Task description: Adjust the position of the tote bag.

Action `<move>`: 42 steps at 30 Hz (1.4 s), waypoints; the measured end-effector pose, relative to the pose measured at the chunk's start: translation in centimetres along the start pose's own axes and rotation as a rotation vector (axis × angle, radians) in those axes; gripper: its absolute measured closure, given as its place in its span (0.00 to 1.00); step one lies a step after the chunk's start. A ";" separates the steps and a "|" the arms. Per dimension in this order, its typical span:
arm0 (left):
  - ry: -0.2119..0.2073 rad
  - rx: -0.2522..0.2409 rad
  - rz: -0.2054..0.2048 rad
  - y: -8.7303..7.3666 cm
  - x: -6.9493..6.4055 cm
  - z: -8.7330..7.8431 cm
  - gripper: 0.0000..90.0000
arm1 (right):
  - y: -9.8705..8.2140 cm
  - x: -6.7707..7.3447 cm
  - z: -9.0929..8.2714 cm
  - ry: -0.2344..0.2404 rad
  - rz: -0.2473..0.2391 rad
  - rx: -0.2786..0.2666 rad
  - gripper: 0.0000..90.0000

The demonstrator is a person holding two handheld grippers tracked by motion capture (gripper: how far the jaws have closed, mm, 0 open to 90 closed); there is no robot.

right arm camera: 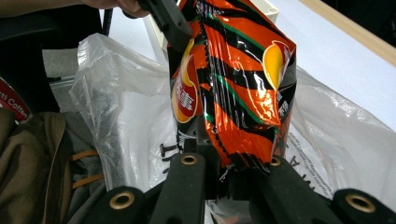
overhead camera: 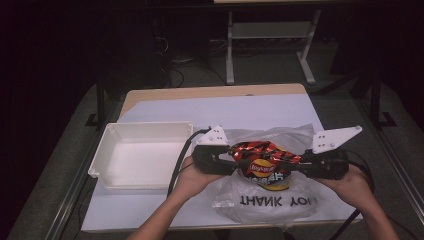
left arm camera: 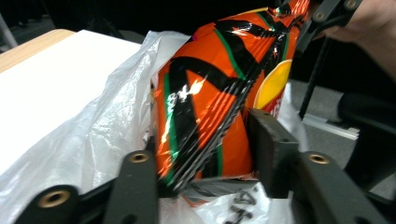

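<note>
High view: left tongs (overhead camera: 231, 161) and right tongs (overhead camera: 299, 162) face each other over the desk (overhead camera: 210, 107), each at one end of an orange-and-black snack bag (overhead camera: 264, 156). The bag hangs between them, above a crumpled clear plastic bag (overhead camera: 260, 200) printed in black letters. A white tray (overhead camera: 142, 155) sits just beyond the left tongs, on their outer side, apart from both bags.

Left gripper view: the snack bag (left arm camera: 210, 93) stands between the jaws, its crimped end down at their base. The far jaw lies against the foil; the near jaw's contact is less plain, so the grip reads as a loose hold at a middling gap. The plastic bag (left arm camera: 107, 130) bunches beside the near jaw.

Right gripper view: jaws drawn narrow, pinching the bottom seam of the snack bag (right arm camera: 233, 84). The left tongs (right arm camera: 170, 21) grip its far end. The plastic bag (right arm camera: 121, 116) spreads on either side.
</note>
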State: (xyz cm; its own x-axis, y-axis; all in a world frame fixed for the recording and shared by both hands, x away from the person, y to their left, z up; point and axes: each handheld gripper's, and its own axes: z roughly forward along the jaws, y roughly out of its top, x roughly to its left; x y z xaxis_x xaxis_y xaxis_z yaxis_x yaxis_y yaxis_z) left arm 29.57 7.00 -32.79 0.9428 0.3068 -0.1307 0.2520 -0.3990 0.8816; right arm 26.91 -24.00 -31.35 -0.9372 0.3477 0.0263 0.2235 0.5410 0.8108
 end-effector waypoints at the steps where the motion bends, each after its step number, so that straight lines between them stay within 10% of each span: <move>1: -0.003 -0.004 -0.003 0.0 0.0 -0.2 0.68 | 0.0 0.1 -0.2 -0.003 -0.002 -0.002 0.95; 21: -0.054 0.029 -0.052 -0.6 -0.2 -0.5 0.91 | -1.3 0.8 0.2 -0.019 -0.025 0.026 0.85; 32: -0.068 0.033 -0.065 -0.7 -0.1 -0.5 0.94 | -1.5 1.0 0.0 -0.080 -0.075 -0.027 0.50; 42: -0.092 0.037 -0.076 -0.8 0.3 -0.5 0.95 | -1.6 0.0 2.0 -0.043 -0.115 -0.024 0.35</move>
State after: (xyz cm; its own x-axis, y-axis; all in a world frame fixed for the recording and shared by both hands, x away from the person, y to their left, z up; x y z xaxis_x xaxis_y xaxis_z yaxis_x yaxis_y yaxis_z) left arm 29.53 7.83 -33.35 0.9365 0.2569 -0.2389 0.3293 -0.4095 0.8508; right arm 27.08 -23.33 -33.80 -0.9438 0.3173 -0.0923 0.1082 0.5606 0.8210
